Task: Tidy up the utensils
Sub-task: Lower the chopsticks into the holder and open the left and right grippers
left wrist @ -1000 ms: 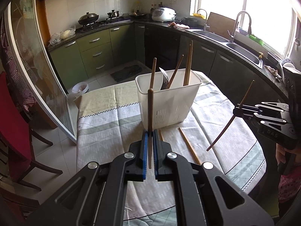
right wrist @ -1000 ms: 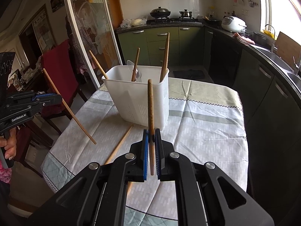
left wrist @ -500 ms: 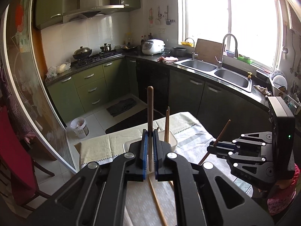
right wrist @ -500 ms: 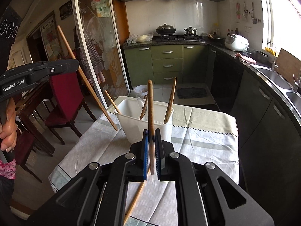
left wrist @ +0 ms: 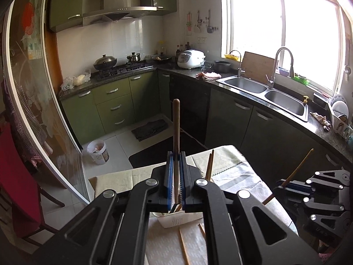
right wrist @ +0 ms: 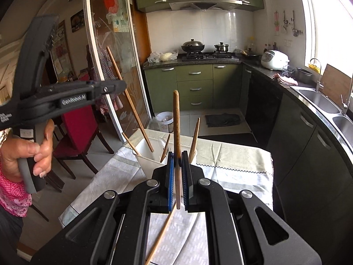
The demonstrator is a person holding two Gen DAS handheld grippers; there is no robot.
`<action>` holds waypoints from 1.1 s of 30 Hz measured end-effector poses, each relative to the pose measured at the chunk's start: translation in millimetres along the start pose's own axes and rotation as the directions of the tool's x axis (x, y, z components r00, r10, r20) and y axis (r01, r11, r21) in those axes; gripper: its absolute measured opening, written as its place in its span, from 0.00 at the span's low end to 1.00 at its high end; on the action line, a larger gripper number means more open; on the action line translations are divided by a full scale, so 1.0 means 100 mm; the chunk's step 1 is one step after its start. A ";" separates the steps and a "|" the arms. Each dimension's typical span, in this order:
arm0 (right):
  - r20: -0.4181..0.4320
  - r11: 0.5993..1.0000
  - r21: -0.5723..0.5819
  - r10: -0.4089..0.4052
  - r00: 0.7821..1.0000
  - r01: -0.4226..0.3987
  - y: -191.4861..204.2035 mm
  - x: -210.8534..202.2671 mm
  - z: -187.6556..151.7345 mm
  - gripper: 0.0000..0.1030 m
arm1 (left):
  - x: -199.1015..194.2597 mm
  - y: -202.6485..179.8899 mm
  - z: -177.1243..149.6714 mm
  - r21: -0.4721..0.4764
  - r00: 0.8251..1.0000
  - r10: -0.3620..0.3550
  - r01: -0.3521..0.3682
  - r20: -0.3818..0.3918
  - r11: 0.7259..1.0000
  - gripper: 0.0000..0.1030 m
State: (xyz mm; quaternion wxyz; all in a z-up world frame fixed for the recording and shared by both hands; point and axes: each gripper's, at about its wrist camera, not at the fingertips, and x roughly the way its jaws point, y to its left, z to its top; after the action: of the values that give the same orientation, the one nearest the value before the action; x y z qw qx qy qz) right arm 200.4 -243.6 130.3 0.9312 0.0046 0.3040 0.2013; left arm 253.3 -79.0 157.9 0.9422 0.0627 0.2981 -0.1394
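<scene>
The left gripper (left wrist: 176,154) hides most of the white bin (left wrist: 181,219) in its own view; only a slotted lower wall shows under the fingers. In the right view the bin (right wrist: 143,156) stands on the cloth-covered table (right wrist: 231,161) at about 11 o'clock of the right gripper (right wrist: 176,154), its far side blocked. Two loose chopsticks (left wrist: 184,247) lie on the cloth, cut off by the frame's lower edge. Each gripper is clamped tight on one upright wooden chopstick: left stick (left wrist: 176,128), right stick (right wrist: 176,132). A hand (right wrist: 24,152) grips the left tool's handle, held above the bin and angled downward.
</scene>
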 end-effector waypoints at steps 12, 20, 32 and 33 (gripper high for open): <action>0.116 0.999 0.039 0.002 0.993 -0.007 0.03 -0.08 0.57 0.07 | 0.71 0.15 -0.35 -0.013 0.985 -0.001 -0.001 -0.173 1.000 0.06; 0.117 0.996 0.089 -0.016 0.993 0.005 -0.07 0.36 0.84 0.07 | 0.60 0.17 -0.37 -0.025 0.990 -0.015 0.011 -0.137 1.000 0.26; -0.010 0.993 0.113 -0.039 0.999 0.040 -0.19 1.18 0.49 0.07 | 0.21 0.07 -0.50 0.014 0.992 -0.046 0.048 -0.118 0.999 0.33; -0.023 0.993 0.110 -0.039 0.999 0.041 -0.22 1.23 0.45 0.08 | 0.21 0.05 -0.54 0.019 0.991 -0.048 0.050 -0.126 0.999 0.33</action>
State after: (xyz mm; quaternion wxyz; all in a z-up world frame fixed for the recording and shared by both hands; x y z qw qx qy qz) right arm 324.0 -212.2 95.0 0.9301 0.0479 0.3245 0.1654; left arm 241.7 -67.9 102.3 0.9172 0.0742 0.3565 -0.1616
